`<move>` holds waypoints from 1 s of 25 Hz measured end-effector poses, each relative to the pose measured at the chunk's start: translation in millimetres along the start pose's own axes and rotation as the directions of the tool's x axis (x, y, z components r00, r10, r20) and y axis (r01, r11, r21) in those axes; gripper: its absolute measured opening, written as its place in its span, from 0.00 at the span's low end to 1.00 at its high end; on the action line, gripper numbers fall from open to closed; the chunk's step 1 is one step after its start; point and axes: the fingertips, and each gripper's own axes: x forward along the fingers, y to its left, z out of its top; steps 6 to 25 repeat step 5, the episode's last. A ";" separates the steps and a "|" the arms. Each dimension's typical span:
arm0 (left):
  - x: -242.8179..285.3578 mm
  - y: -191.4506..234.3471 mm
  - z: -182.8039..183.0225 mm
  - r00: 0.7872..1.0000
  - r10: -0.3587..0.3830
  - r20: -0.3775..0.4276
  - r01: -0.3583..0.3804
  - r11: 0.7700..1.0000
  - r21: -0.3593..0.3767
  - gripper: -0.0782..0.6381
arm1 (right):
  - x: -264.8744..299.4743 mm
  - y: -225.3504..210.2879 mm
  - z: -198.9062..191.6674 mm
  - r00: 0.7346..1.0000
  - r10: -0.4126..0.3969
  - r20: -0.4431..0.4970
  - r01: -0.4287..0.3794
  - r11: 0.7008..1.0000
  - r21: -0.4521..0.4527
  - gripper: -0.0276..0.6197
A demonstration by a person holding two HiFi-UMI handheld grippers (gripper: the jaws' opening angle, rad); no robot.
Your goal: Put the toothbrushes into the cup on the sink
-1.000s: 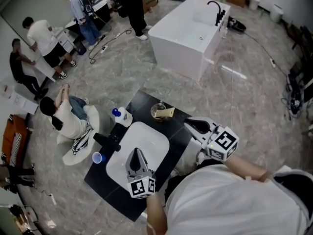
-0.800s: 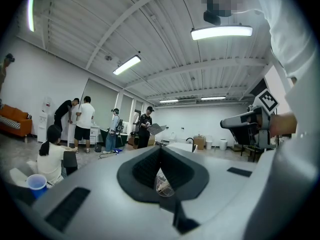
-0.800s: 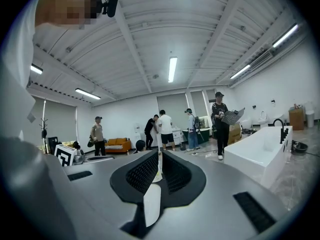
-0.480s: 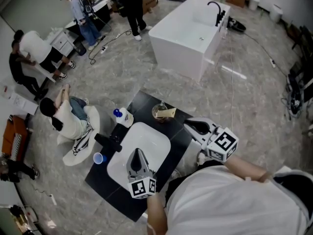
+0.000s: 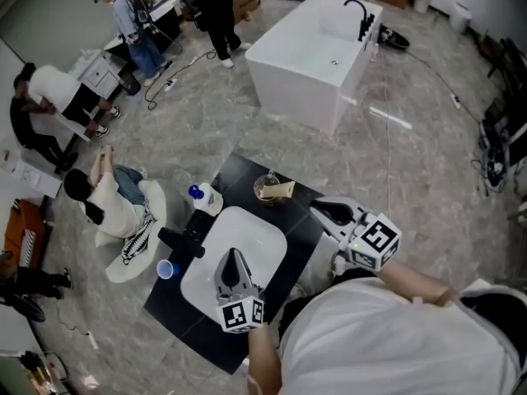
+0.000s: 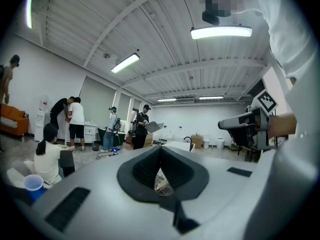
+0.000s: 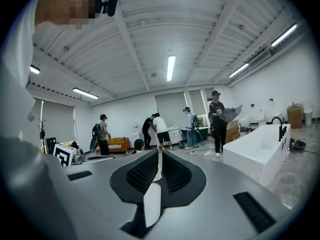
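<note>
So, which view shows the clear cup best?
Head view: the whole clear cup stands on the counter beyond the basin. The left gripper view shows only a sliver between its jaws; the right gripper view, none.

Bright ceiling tube lights (image 6: 220,32), sharp frames, fisheye-curved edges.

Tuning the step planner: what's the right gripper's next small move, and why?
Probably ease the right gripper left toward the clear glass cup on the black counter: its jaws are shut on a slim white toothbrush, and the cup stands apart from it.
</note>
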 end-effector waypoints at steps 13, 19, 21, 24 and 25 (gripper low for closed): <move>1.8 1.9 -4.7 1.000 -0.008 -0.013 0.008 1.000 -0.005 0.11 | -0.1 -1.0 -2.0 1.000 -0.011 0.001 0.011 1.000 0.005 0.12; 1.8 1.9 -4.7 1.000 -0.008 -0.013 0.008 1.000 -0.005 0.11 | -0.1 -1.0 -2.0 1.000 -0.011 0.001 0.011 1.000 0.005 0.12; 1.8 1.9 -4.7 1.000 -0.008 -0.013 0.008 1.000 -0.005 0.11 | -0.1 -1.0 -2.0 1.000 -0.011 0.001 0.011 1.000 0.005 0.12; 1.8 1.9 -4.7 1.000 -0.008 -0.013 0.008 1.000 -0.005 0.11 | -0.1 -1.0 -2.0 1.000 -0.011 0.001 0.011 1.000 0.005 0.12; 1.8 1.9 -4.7 1.000 -0.008 -0.013 0.008 1.000 -0.005 0.11 | -0.1 -1.0 -2.0 1.000 -0.011 0.001 0.011 1.000 0.005 0.12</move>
